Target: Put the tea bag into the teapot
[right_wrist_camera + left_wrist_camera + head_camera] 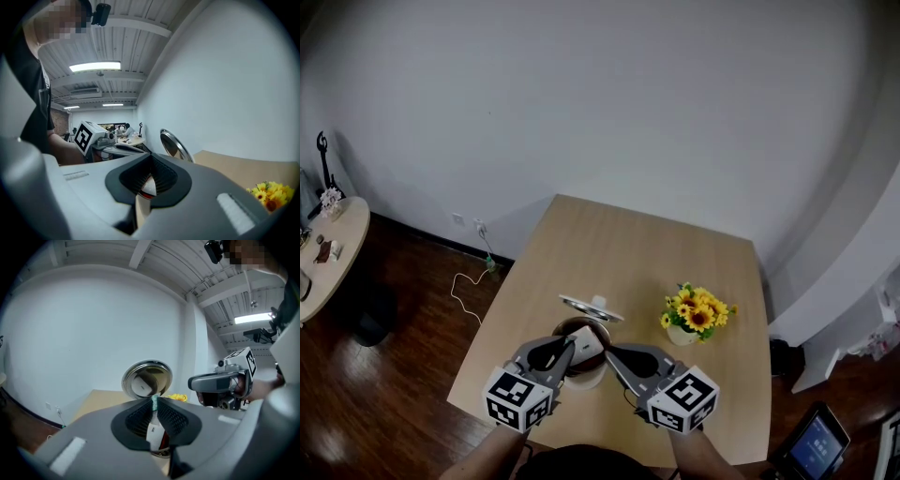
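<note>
- White with a green top edge, the tea bag point(587, 344) hangs over the open mouth of the teapot point(591, 379), pinched from both sides; none of it is inside the pot.
- No print on the tea bag can be read in any view; the right gripper view shows a red patch on its lower part point(148, 186).
- Left claw point(573, 346): jaws closed onto the tea bag, the green edge showing just above the pads point(153, 404).
- Right claw point(607, 352): jaws likewise closed on the tea bag, gripping it from the opposite side point(149, 171).
- Each claw carries a cube with black-and-white square markers point(519, 397); these show patterns only, no letters.
- Shiny metal lid point(592, 307) sits just behind the teapot, off its mouth; whether it touches the pot I cannot tell.
- Yellow flowers point(697, 317) in a small white pot stand near the teapot, on its right.
- Light wood worktop point(628, 244) carries the teapot, lid and flowers.
- Dark wood floor point(412, 328) lies around the worktop, with a white cable point(469, 286) on it at the left.
</note>
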`<state>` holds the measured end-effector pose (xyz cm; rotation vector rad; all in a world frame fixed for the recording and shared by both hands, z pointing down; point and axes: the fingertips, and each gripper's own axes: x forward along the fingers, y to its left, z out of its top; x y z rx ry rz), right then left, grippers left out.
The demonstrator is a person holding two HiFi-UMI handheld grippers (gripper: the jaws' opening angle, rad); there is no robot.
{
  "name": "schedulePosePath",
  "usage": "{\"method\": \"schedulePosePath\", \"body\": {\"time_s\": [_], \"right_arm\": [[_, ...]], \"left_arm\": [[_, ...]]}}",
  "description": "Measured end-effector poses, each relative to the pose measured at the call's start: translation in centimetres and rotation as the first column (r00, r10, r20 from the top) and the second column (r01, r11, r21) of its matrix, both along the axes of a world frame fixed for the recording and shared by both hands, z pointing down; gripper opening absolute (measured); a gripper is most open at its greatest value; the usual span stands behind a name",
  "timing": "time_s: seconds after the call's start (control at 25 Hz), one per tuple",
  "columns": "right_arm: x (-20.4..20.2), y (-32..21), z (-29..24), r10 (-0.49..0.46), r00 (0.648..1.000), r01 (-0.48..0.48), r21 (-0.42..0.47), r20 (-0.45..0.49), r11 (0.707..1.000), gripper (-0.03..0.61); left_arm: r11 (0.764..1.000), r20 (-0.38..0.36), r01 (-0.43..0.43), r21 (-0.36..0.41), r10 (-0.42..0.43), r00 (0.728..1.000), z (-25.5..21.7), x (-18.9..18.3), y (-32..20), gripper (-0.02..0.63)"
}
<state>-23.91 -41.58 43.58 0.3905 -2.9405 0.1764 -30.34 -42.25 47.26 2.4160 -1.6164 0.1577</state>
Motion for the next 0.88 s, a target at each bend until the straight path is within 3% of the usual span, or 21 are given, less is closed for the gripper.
{"method": "schedulePosePath", "body": {"time_s": [0.36, 0.88], "right_arm": [[-1.3, -2.7, 2.9, 0.008, 0.999, -0.009, -0.028, -0.048, 1.0, 0.002], [-1.6, -3.1, 3.5, 0.018, 0.998, -0.021, -0.044, -0.065, 0.999, 0.002]], "left_arm": [[0.999, -0.002, -0.02, -0.046, 0.02, 1.0, 2.0, 0.4, -1.8, 0.04], [0.991, 0.156, -0.03, -0.131, 0.05, 0.986, 4.5, -0.1, -3.0, 0.048]]}}
